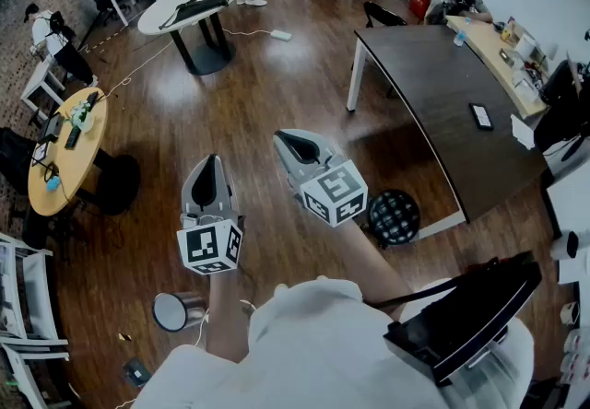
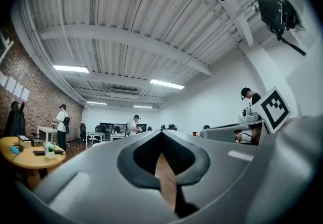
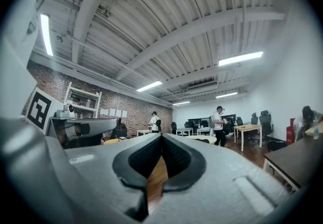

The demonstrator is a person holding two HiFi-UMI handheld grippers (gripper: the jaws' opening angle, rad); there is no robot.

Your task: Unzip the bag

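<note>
Both grippers are held up in the air over the wooden floor, pointing roughly level into the room. In the head view my left gripper point(image 1: 211, 160) is shut with nothing between its jaws, and my right gripper point(image 1: 289, 136) beside it is shut and empty too. The left gripper view shows the left gripper point(image 2: 161, 135) with its pads meeting in front of the open room. The right gripper view shows the same for the right gripper point(image 3: 161, 138). A flat black bag-like case point(image 1: 466, 313) lies on a white surface point(image 1: 502, 366) at my lower right, away from both grippers.
A dark desk point(image 1: 433, 94) stands ahead to the right, with a black mesh bin point(image 1: 395, 216) at its near corner. A white oval table point(image 1: 189, 4) carries another black item. A round wooden table point(image 1: 66, 154) is at the left and a metal bin point(image 1: 175, 310) is near my feet. People stand at the far desks.
</note>
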